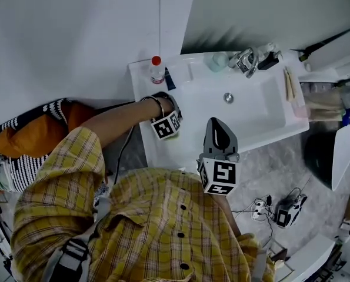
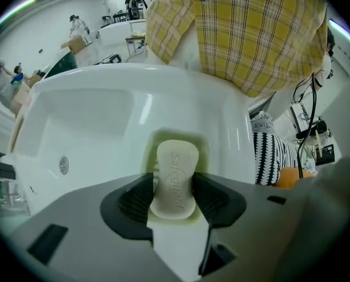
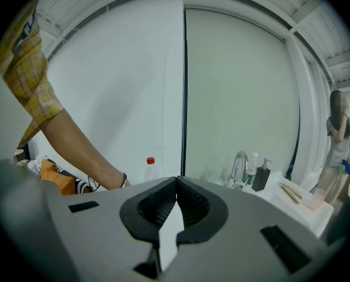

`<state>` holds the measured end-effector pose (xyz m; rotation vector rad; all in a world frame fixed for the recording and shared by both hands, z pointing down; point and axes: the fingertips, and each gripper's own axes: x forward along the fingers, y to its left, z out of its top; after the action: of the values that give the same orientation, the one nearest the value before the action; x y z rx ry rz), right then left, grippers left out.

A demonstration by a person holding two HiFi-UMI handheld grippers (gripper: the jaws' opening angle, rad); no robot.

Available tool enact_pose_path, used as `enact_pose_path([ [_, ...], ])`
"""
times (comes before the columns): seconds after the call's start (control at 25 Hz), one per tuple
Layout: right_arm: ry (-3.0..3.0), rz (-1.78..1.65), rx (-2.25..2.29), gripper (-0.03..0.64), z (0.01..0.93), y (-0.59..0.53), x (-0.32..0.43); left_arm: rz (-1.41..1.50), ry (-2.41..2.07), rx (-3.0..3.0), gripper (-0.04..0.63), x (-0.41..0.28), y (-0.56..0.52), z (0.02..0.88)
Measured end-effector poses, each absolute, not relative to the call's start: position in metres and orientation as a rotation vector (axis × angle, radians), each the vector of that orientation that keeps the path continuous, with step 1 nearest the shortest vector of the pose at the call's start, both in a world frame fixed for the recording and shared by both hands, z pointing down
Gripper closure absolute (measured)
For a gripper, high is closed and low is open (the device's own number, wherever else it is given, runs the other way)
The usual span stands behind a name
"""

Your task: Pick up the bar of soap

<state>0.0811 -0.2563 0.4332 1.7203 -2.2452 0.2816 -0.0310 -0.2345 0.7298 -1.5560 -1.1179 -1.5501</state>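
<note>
I'm hanging the left gripper (image 2: pixel 173 197) over the bar of soap (image 2: pixel 177 168) in its recess on the sink's (image 2: pixel 92 76) left edge, jaws open along its long sides, maybe just brushing it. I'm aiming for a slow, centred squeeze since it's probably slippery. The right gripper (image 3: pixel 176 203) is idling, jaws closed and empty.

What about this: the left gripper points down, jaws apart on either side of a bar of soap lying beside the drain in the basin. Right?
Not quite. The bar of soap lies in the greenish dish on the rim of the sink, well away from the drain, as the left gripper view shows. The left gripper does point down, jaws apart on either side of it.
</note>
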Motion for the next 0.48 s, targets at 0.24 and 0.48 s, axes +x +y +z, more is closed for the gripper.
enact_pose_path([
  [0.24, -2.217, 0.311, 1.742, 0.598, 0.4406, -0.2604, 0.0889, -1.556, -1.165, -1.496, 0.387, -0.0300, -0.2373, 0.7327],
  [0.48, -2.209, 0.298, 1.743, 0.598, 0.4428, -0.2608, 0.0863, -1.553, -1.222, -1.443, 0.394, -0.0325, -0.2330, 0.7344],
])
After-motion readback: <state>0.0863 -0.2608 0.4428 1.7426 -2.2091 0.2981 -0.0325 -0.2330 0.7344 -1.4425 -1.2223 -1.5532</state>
